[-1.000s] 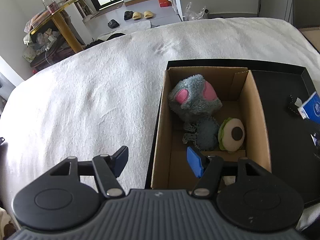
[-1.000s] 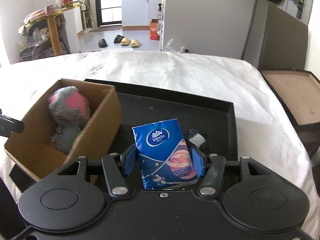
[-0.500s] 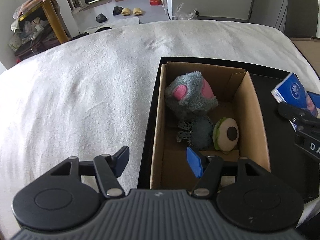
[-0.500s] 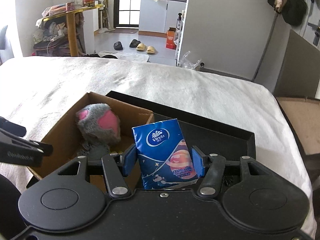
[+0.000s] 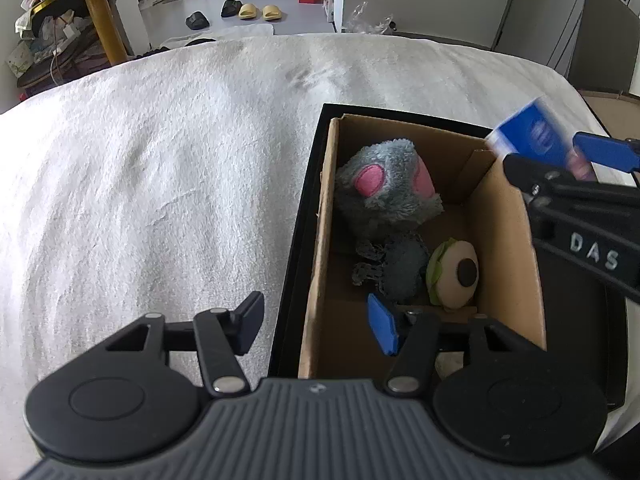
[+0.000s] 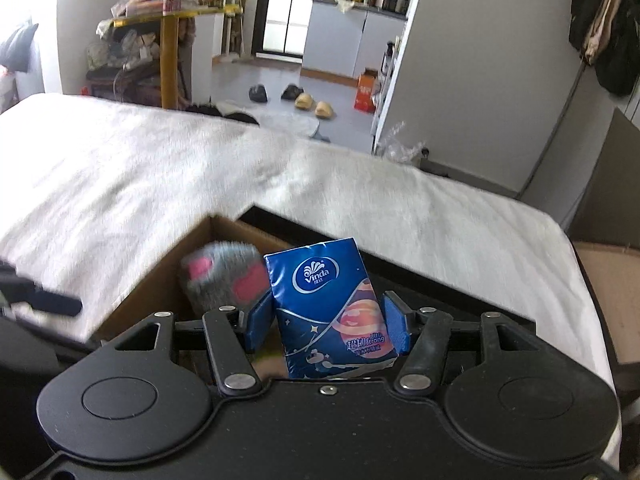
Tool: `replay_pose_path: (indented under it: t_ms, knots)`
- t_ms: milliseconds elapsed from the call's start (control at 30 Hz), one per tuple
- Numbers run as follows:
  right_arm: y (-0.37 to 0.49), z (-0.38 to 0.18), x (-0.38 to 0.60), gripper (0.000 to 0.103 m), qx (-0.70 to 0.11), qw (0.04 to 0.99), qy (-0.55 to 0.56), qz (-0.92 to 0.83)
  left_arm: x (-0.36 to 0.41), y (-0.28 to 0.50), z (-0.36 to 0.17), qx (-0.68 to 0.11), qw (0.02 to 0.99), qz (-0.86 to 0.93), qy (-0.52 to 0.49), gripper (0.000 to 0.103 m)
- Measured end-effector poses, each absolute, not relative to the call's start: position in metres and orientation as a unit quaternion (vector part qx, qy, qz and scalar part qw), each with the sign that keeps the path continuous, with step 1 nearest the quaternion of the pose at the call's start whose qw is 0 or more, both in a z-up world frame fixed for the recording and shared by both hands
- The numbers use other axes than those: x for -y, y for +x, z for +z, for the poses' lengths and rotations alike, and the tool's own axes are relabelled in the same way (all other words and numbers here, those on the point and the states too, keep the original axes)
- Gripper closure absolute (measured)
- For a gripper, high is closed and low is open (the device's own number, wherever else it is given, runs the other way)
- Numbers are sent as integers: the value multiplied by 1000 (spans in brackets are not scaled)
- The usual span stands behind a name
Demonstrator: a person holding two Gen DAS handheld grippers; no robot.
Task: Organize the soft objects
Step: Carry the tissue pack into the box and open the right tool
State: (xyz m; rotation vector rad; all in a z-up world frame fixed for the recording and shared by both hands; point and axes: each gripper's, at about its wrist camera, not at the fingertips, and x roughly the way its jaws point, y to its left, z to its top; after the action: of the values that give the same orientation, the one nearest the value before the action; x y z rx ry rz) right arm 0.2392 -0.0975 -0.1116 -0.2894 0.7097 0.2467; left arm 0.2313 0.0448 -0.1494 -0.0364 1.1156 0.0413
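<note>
My right gripper (image 6: 327, 323) is shut on a blue tissue pack (image 6: 326, 300) and holds it above the right rim of the cardboard box (image 5: 508, 240); the pack also shows blurred in the left wrist view (image 5: 532, 138). The box sits in a black tray (image 5: 572, 320) and holds a grey and pink plush (image 5: 386, 184), a dark grey knitted toy (image 5: 400, 264) and a cream and green round plush (image 5: 456, 272). My left gripper (image 5: 316, 322) is open and empty over the box's near left wall.
The tray lies on a white fuzzy blanket (image 5: 160, 168) that covers the bed. A brown lid or board (image 6: 608, 276) lies beyond the bed's right edge. A yellow-legged table (image 6: 170, 52) and slippers (image 6: 314, 104) are on the floor behind.
My right gripper has carried the tissue pack up and to the left, from over the black tray to over the box's right rim. The left gripper stays open near the box's front.
</note>
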Motion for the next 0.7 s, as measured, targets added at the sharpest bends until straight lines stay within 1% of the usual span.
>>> replay_pose_path:
  t_ms: [67,167,533,600,633,700]
  knots:
    - [243,-112,92,35,-342,920,-155,117,-46,232,-150,-530,848,18,-21,48]
    - [243,-115,91,35,-344,917,-169,115,-47,232,-150,-531,847,19,-25,48]
    - [232,-130,108,34,-372,910,-153,99,-40,230,-148,-526,850,21,-9,48]
    - [230,-132,112,34,-376,910,-145,96,-39,230,-148,-527,849,22,-7,50]
    - [229,-133,114,34,-378,910,-144,95,-38,230,-147,-528,849,24,-6,53]
    - [228,-135,117,34,-381,909,-145,93,-36,232,-148,-532,846,25,1,54]
